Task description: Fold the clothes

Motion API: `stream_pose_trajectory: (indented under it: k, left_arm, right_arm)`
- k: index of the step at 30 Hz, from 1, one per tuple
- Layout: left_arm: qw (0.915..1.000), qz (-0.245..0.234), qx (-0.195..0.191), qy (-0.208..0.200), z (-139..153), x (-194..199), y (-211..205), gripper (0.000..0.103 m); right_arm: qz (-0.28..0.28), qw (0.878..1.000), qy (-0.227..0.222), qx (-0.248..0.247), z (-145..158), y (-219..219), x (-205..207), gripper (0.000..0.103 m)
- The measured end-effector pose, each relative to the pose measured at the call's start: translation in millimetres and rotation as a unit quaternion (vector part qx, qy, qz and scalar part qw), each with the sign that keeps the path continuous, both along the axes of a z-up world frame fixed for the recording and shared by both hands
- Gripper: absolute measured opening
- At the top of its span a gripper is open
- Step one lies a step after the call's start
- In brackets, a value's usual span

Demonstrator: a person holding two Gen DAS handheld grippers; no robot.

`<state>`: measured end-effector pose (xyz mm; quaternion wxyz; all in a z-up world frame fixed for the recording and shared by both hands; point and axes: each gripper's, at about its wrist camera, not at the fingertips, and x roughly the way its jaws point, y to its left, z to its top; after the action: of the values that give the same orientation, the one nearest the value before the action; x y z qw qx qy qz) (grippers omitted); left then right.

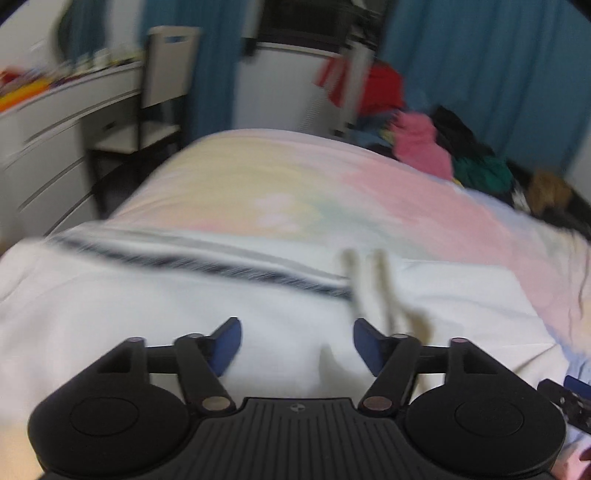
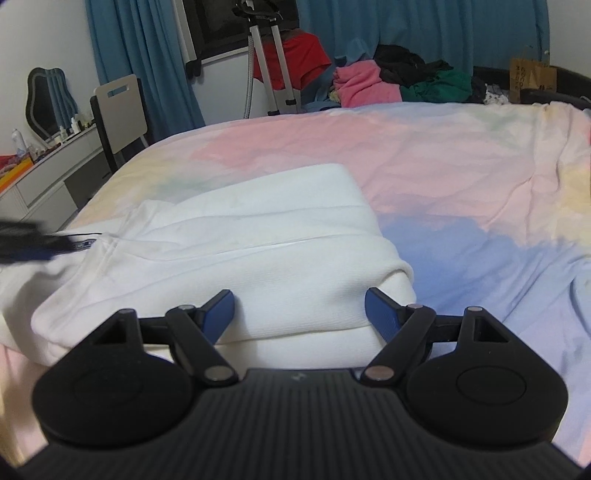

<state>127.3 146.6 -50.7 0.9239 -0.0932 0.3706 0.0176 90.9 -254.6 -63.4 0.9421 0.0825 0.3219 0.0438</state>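
A white garment, partly folded, lies on the pastel bedsheet. In the left wrist view it fills the foreground, with a dark striped hem band and drawstrings; that view is motion-blurred. My left gripper is open and empty just above the white cloth. My right gripper is open, its jaws standing either side of the folded near edge, holding nothing. The left gripper shows blurred at the left edge of the right wrist view.
A pile of coloured clothes lies at the far side of the bed, with a tripod beside it. A white dresser and chair stand to the left. Blue curtains hang behind.
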Motion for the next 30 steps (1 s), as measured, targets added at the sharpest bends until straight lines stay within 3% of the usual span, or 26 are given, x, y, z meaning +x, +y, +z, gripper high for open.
stream_pose_trajectory:
  k: [4, 8, 10, 14, 15, 18, 22, 25, 27, 30]
  left_arm:
    - [0.9963, 0.074, -0.044, -0.001, 8, -49, 60, 0.081]
    - [0.9818, 0.142, -0.125, -0.007, 3, -89, 118, 0.084]
    - [0.9647, 0.184, -0.188, 0.006, -11, -102, 143, 0.084]
    - [0.9008, 0.276, -0.335, 0.002, -41, -119, 190, 0.083]
    - [0.8949, 0.278, -0.349, 0.002, -46, -116, 196, 0.083]
    - [0.8956, 0.285, -0.341, 0.004, -54, -103, 209, 0.081]
    - [0.8779, 0.313, -0.362, -0.022, -65, -93, 229, 0.076]
    - [0.8755, 0.329, -0.353, -0.028, -68, -85, 232, 0.065]
    - [0.8795, 0.333, -0.339, -0.031, -66, -78, 231, 0.057]
    - [0.8912, 0.331, -0.308, -0.037, -57, -65, 225, 0.038]
  right_arm:
    - [-0.008, 1.000, -0.006, -0.010, 5, 1, -5, 0.080]
    - [-0.015, 0.999, -0.018, -0.024, 10, 5, -11, 0.080]
    - [-0.022, 0.999, -0.027, -0.034, 14, 7, -14, 0.080]
    - [-0.034, 0.997, -0.046, -0.043, 19, 14, -22, 0.080]
    - [-0.036, 0.997, -0.050, -0.044, 20, 15, -24, 0.080]
    - [-0.033, 0.996, -0.067, -0.053, 23, 24, -29, 0.080]
    - [-0.006, 0.993, -0.097, -0.063, 25, 42, -31, 0.080]
    - [0.030, 0.991, -0.113, -0.070, 22, 56, -28, 0.080]
    - [0.052, 0.992, -0.097, -0.069, 11, 64, -19, 0.080]
    - [0.072, 0.996, -0.030, -0.053, -14, 69, 1, 0.080]
